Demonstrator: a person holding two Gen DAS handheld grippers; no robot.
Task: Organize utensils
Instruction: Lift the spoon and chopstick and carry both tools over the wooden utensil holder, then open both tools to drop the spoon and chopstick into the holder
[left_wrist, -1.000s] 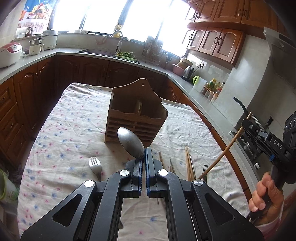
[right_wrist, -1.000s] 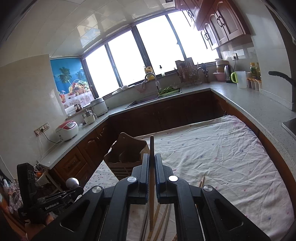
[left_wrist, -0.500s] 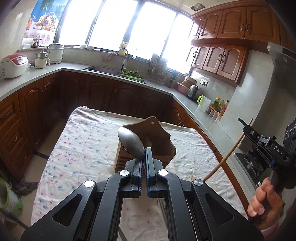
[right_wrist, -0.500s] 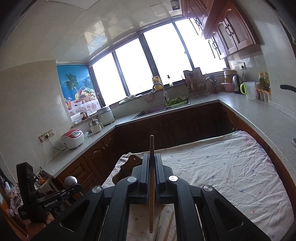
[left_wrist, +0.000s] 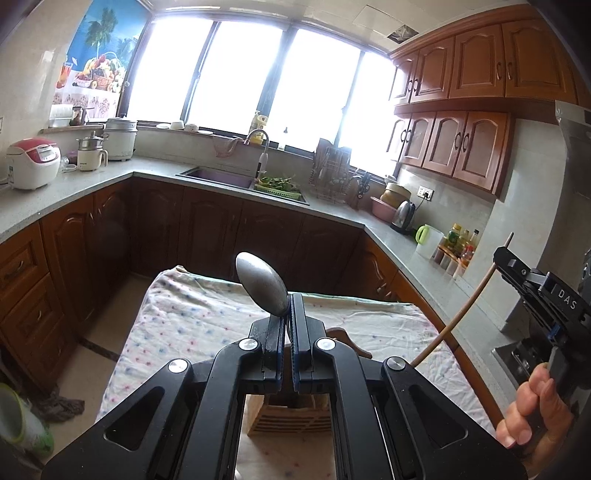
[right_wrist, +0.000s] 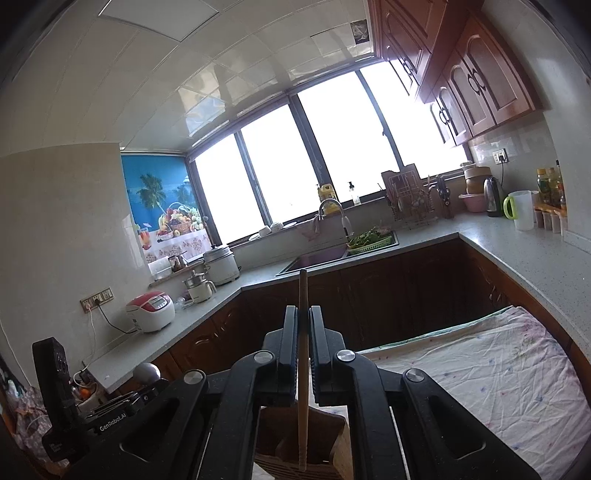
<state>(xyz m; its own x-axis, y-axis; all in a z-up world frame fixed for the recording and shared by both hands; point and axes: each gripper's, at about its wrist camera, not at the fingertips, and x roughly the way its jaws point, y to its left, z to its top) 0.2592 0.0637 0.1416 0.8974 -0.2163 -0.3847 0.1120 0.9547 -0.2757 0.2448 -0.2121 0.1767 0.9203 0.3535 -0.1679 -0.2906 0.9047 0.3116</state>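
1. Where the left gripper (left_wrist: 287, 317) fills the near foreground, its jaws are seen clamped on a metal spoon (left_wrist: 263, 283); the bowl is held upright above the fingertips, while the handle is hidden between the pads.
2. The right gripper (right_wrist: 303, 332) is likewise closed on a wooden chopstick (right_wrist: 303, 373), which is held near vertical; its lower tip is seen over the wooden utensil holder (right_wrist: 325, 439), though whether it touches cannot be told.
3. The same holder (left_wrist: 288, 413) is seen directly below the left gripper, largely masked by the black frame.
4. The holder stands on a flower-printed cloth (left_wrist: 184, 317) covering the table; open cloth is left to both sides, and its far edge is visible beyond the spoon.
5. A gap of floor (left_wrist: 107, 325) is seen between the table's left edge and the dark cabinets.
6. Farthest off, the counter (left_wrist: 155, 168), sink (left_wrist: 218, 177) and bright windows (left_wrist: 236, 74) are seen.
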